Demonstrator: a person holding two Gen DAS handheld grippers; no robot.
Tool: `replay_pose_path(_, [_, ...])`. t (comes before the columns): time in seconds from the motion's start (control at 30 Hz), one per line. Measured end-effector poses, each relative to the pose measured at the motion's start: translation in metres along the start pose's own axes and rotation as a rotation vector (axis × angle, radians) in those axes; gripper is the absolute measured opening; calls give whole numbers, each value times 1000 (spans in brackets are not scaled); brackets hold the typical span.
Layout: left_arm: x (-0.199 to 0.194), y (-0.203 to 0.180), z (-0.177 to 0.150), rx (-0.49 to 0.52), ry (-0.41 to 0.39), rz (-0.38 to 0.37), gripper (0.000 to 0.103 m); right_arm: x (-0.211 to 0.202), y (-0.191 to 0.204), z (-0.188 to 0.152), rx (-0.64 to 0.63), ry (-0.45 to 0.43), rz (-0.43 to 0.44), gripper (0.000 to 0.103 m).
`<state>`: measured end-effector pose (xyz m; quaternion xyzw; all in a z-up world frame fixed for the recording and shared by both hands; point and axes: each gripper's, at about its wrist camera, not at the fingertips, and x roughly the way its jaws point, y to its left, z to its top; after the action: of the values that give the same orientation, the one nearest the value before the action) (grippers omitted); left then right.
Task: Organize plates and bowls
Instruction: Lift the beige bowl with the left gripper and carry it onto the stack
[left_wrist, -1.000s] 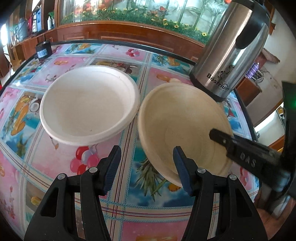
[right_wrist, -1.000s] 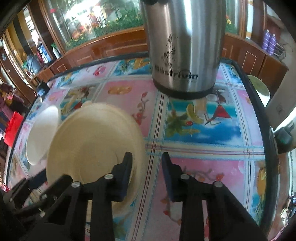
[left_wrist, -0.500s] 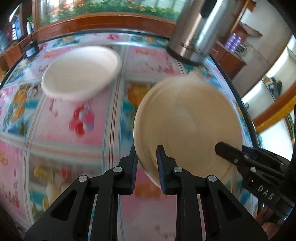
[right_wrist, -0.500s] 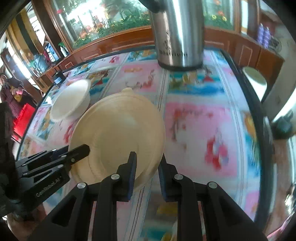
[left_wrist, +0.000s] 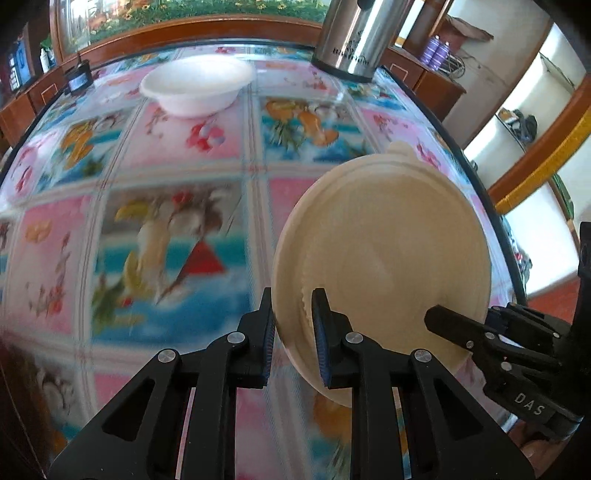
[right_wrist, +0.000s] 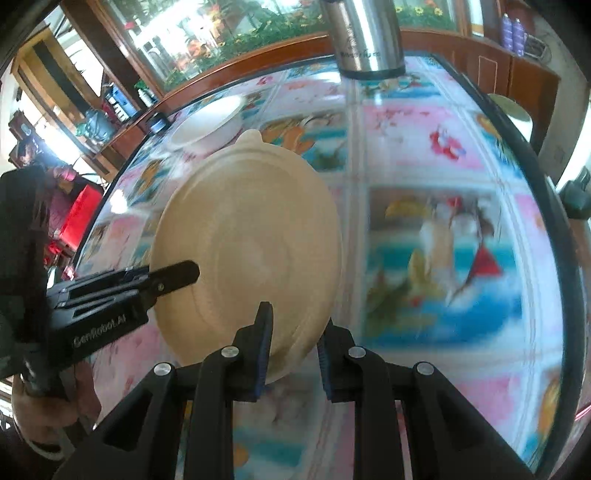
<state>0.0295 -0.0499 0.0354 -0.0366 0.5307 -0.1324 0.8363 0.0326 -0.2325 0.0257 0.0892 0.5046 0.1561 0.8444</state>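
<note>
Here both claws angle steeply down: the left claw (left_wrist: 291, 332) and the right claw (right_wrist: 293, 350) each pinch the near rim of one beige plate (left_wrist: 384, 251) above the surface (left_wrist: 166, 240). One white bowl (left_wrist: 195, 86) sits far left.

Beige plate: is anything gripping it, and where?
Both grippers hold the beige plate by its rim: left gripper at one edge, right gripper at the opposite edge.

Beige plate (left_wrist: 388, 236), plain, faint ridged ring near rim; white bowl (left_wrist: 194, 86), plain. Tabletop (left_wrist: 147, 221) covered in pink and blue squares with fruit and flower prints. Silver flask (left_wrist: 356, 40) with dark lettering; both hand-held grippers black, blue pads (left_wrist: 320, 339).
</note>
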Motion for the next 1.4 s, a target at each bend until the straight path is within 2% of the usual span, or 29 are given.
replay_pose_path(0.13, [-10, 13, -25, 8, 25, -3, 18, -5, 14, -21, 6, 15, 23, 22])
replay_pose_path(0.27, [-23, 21, -45, 26, 16, 9, 18, -4, 30, -40, 3, 33, 47, 22])
replay_pose_path(0.6, [-49, 40, -78, 56, 4, 45, 18, -3, 61, -58, -31, 31, 57, 22])
replay_pose_path(0.93, [-95, 65, -89, 36, -45, 65, 18, -10, 102, -57, -105, 15, 90, 25])
replay_pose_path(1.4, [-155, 124, -95, -24, -144, 151, 18, -6, 176, -38, -238, 4, 138, 25])
